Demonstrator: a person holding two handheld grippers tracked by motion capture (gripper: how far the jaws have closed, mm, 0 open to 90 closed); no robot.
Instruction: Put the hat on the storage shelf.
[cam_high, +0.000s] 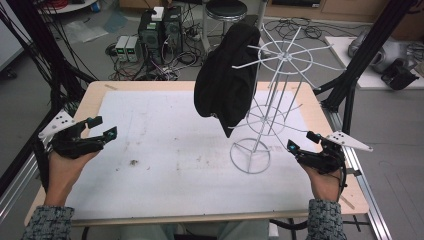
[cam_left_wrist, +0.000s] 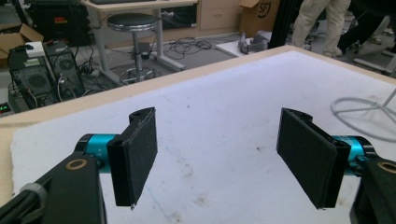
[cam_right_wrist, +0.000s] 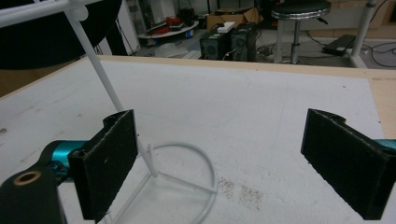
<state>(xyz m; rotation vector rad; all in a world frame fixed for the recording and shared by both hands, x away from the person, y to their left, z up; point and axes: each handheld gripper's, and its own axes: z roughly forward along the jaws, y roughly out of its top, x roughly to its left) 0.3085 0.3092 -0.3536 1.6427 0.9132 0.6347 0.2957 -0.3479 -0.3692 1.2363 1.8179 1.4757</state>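
Observation:
A white wire rack (cam_high: 272, 95) stands on the white mat (cam_high: 165, 150), right of centre. A black garment (cam_high: 225, 75) hangs from its upper arms, clear of the table. My left gripper (cam_high: 104, 127) hovers at the mat's left edge, open, nothing between its pads (cam_left_wrist: 137, 154). Near the right edge my right gripper (cam_high: 302, 141) is also open and empty, just right of the rack's round base (cam_high: 250, 156). In the right gripper view the base ring (cam_right_wrist: 205, 172) and a slanted rod (cam_right_wrist: 100, 70) lie close ahead on the left, with the garment (cam_right_wrist: 46, 37) above.
The wooden table edge (cam_high: 200, 85) frames the mat. Black frame posts (cam_high: 350, 85) rise at the right and left sides. On the floor beyond the table are a stool (cam_high: 226, 10), computer towers (cam_high: 160, 30) and tangled cables. A person's legs (cam_left_wrist: 322, 18) stand far off.

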